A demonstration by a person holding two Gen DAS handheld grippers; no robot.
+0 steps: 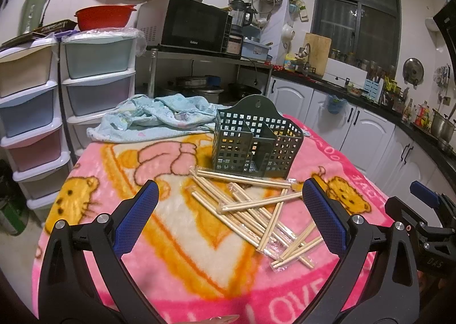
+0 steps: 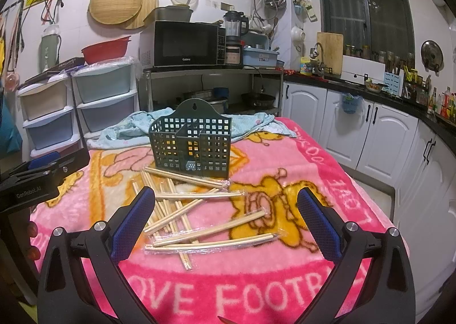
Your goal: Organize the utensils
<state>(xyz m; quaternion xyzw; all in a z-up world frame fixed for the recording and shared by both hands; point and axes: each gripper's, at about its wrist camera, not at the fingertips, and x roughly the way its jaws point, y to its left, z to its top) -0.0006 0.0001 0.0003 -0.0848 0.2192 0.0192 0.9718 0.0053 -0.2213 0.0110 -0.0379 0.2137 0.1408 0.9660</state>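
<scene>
Wrapped chopsticks (image 2: 199, 210) lie crisscrossed on the pink blanket (image 2: 285, 281), just before the empty green caddy (image 2: 191, 144); left gripper (image 1: 228, 221) and right gripper (image 2: 225, 224) both gape, empty; slick wrappers risk slipping; overlapping pairs may drag.

My left hand-held gripper (image 1: 229, 201) is showing two black plastic arms ending in blue, finely textured pads (image 1: 323, 210), with silver round screws sitting at the joints. My right hand-held gripper (image 2: 226, 207) is looking just the same. Seen from the right wrist, the left one's black body is carrying white "GenRobot.AI" lettering.
</scene>
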